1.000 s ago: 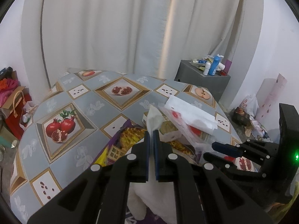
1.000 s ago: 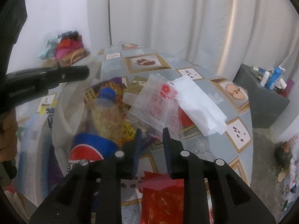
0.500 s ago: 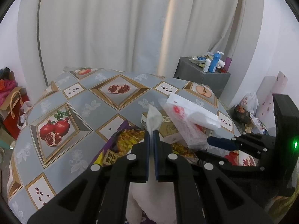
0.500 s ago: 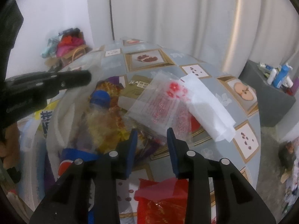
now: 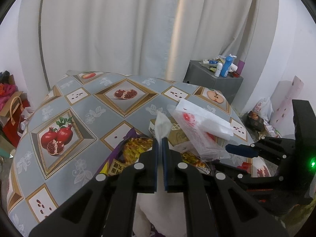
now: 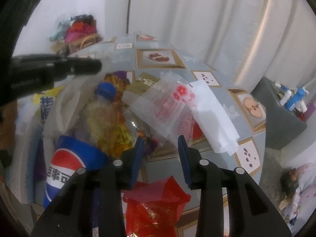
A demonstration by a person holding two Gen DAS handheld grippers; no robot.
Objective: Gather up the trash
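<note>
My left gripper (image 5: 161,144) is shut on a pinched-up fold of the white trash bag (image 5: 162,123), whose body hangs below the fingers. In the right wrist view the same gripper (image 6: 95,66) holds the bag's rim up at the left. Inside the bag lie a Pepsi bottle (image 6: 69,158) and a yellow snack wrapper (image 6: 110,130). My right gripper (image 6: 160,146) has its jaws opening. The lower edge of a clear plastic bag with red print (image 6: 167,108) lies just ahead of its tips, and the pads do not press on it. A white paper sheet (image 6: 213,118) rests on that bag.
A crumpled red wrapper (image 6: 156,203) lies under my right gripper on the table's fruit-patterned cloth (image 5: 65,106). A brown carton (image 5: 177,136) sits among the trash. A grey cabinet (image 5: 213,81) with bottles stands beyond the table, and bags (image 5: 11,114) are piled on the floor at left.
The right gripper's jaws have spread wider and it has rolled slightly. The clear bag now lies a little further over the trash bag. The left gripper keeps its grip.
</note>
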